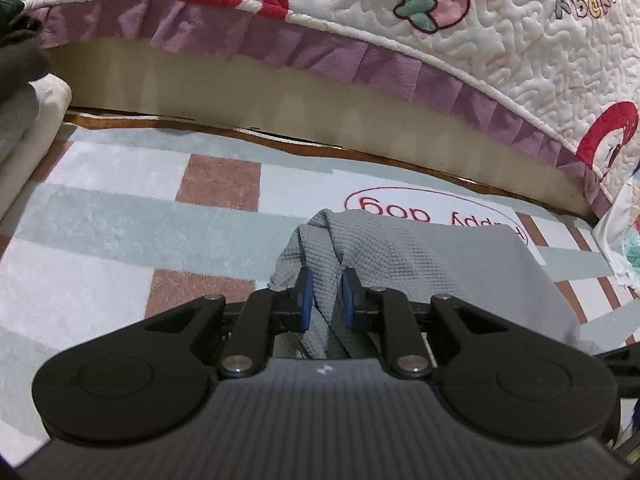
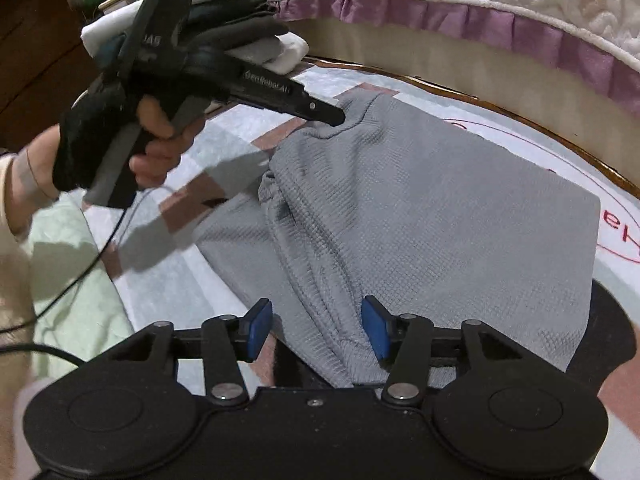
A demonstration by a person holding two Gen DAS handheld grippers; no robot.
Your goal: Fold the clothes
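Note:
A grey waffle-knit garment (image 2: 440, 208) lies on the patterned rug, partly spread out, with bunched ridges running toward me. In the left wrist view, a raised fold of the garment (image 1: 440, 264) is pinched between the blue pads (image 1: 305, 300) of my left gripper (image 1: 327, 300). The right wrist view shows the left gripper's tip (image 2: 336, 117) at the garment's far edge, held by a person's hand (image 2: 156, 148). My right gripper (image 2: 318, 330) stands open over the near bunched edge. Cloth lies between its blue pads (image 2: 376, 330) but is not squeezed.
A white quilted bedspread (image 1: 500, 40) with a purple ruffle overhangs the bed base behind the rug (image 1: 100, 208). A stack of folded clothes (image 2: 256, 40) sits at the far left. A pale green cloth (image 2: 80, 280) and a black cable (image 2: 80, 276) lie at the left.

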